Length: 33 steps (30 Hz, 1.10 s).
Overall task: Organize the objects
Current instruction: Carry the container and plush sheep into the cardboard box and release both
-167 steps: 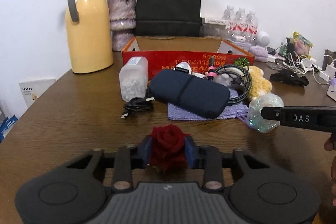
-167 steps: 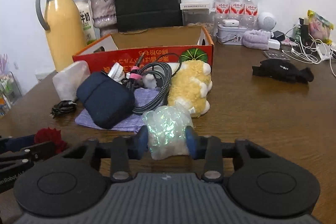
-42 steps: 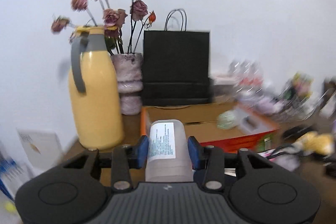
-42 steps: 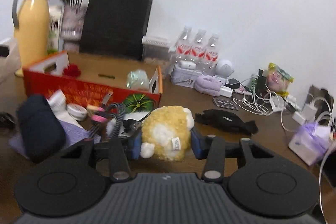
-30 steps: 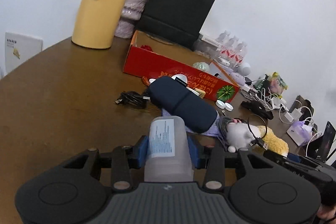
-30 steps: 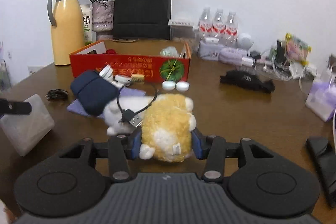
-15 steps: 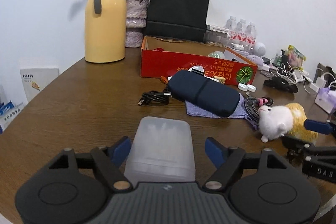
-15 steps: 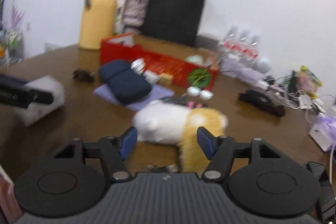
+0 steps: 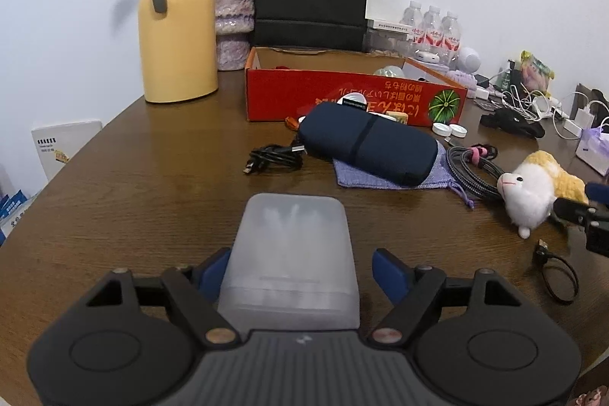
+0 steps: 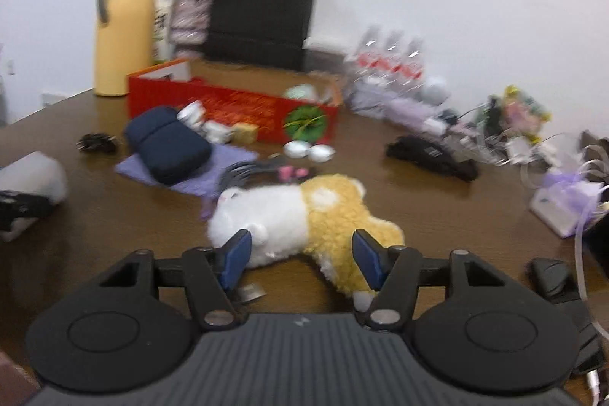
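The left gripper (image 9: 300,273) stands wide, its blue pads clear of the frosted plastic container (image 9: 291,253) that lies on its side between them on the table (image 9: 133,196), toward the near edge. The right gripper (image 10: 302,253) is partly spread and its jaws are closing; the plush toy (image 10: 304,212) lies on the table between and just ahead of the pads, which do not appear to press on it, near the middle of the near edge. The red box (image 9: 342,97), where sorted things seem to belong, sits toward the far edge.

Risks, left to right. The container is smooth and rounded, so a nudge from a withdrawing pad could set it rolling toward the table's near edge. A black cable (image 9: 272,158) lies loose beyond it, and a braided cable coil (image 9: 472,166) sits touching the toy's far side; if the right jaws shut on the toy crosswise, they may catch soft fur only and let it slip, or drag the coil along. A thin dark loop with a plug (image 9: 552,265) lies by the right gripper and could snag on a finger.

Hard to read: the right wrist view is blurred, so contact between pads and fur is uncertain. The container's contents are veiled by its frosted wall. The box's near wall hides most of its inside; only a pale rounded thing (image 9: 388,71) and a red speck show above the rim. The small items between box and navy pouch (image 9: 365,147) are partly covered.
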Each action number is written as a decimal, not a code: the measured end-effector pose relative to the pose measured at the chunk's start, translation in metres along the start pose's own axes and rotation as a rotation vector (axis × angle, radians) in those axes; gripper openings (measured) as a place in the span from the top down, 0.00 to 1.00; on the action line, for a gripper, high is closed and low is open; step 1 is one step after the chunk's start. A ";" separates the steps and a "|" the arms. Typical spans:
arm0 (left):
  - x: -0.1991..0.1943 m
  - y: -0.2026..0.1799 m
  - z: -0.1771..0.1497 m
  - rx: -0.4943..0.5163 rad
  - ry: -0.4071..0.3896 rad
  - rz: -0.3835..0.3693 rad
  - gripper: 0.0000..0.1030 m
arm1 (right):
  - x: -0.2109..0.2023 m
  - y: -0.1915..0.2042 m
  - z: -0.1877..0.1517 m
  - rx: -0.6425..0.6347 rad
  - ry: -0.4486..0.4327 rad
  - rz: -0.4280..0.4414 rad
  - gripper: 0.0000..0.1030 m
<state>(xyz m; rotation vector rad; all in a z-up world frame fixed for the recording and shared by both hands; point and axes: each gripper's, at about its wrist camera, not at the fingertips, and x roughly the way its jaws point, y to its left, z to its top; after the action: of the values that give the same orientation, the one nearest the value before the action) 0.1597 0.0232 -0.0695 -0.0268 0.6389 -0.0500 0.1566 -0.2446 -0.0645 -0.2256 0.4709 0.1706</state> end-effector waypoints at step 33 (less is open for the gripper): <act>-0.013 -0.007 0.005 0.042 -0.020 0.019 0.25 | 0.031 -0.055 0.020 0.238 -0.127 0.154 0.18</act>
<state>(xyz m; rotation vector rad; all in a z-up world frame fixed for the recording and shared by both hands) 0.1518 0.0174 -0.0575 0.0195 0.6174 -0.0447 0.2036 -0.2891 -0.0522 0.0553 0.3782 0.2758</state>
